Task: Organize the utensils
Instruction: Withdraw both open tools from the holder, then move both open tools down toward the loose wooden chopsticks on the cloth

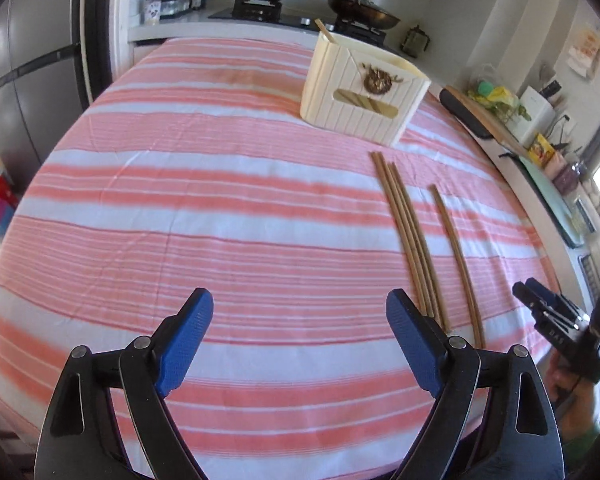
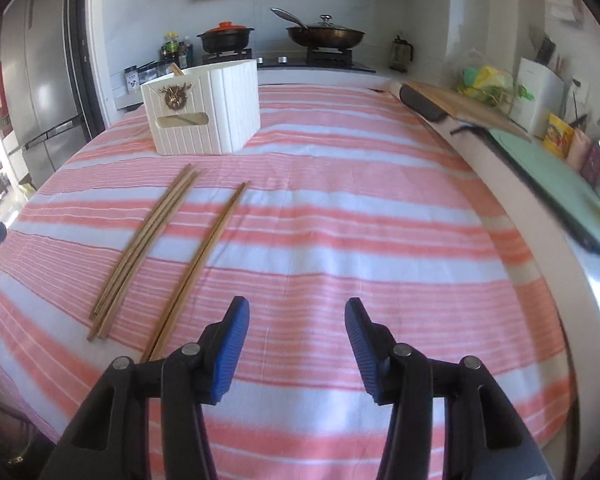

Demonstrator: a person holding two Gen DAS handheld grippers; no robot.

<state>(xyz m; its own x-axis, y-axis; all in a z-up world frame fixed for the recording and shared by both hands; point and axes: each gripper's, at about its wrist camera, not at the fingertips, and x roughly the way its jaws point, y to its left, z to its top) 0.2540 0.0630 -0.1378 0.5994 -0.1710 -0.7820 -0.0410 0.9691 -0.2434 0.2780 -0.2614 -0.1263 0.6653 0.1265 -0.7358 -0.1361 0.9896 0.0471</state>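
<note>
Several wooden chopsticks lie on a pink and white striped cloth: a bundle point(image 1: 408, 236) point(image 2: 144, 248) and a separate pair point(image 1: 458, 260) point(image 2: 198, 264) to its right. A cream utensil holder point(image 1: 360, 92) point(image 2: 204, 108) stands beyond them, with one stick leaning inside. My left gripper point(image 1: 300, 312) is open and empty, above the cloth left of the bundle. My right gripper point(image 2: 298, 320) is open and empty, right of the separate pair; it also shows in the left wrist view point(image 1: 548, 304).
A counter runs along the right edge with a cutting board point(image 2: 460, 108), a green mat point(image 2: 560, 184) and packets. A stove with a black pot point(image 2: 226, 40) and a pan point(image 2: 324, 36) stands behind. A fridge point(image 2: 40, 92) is at the left.
</note>
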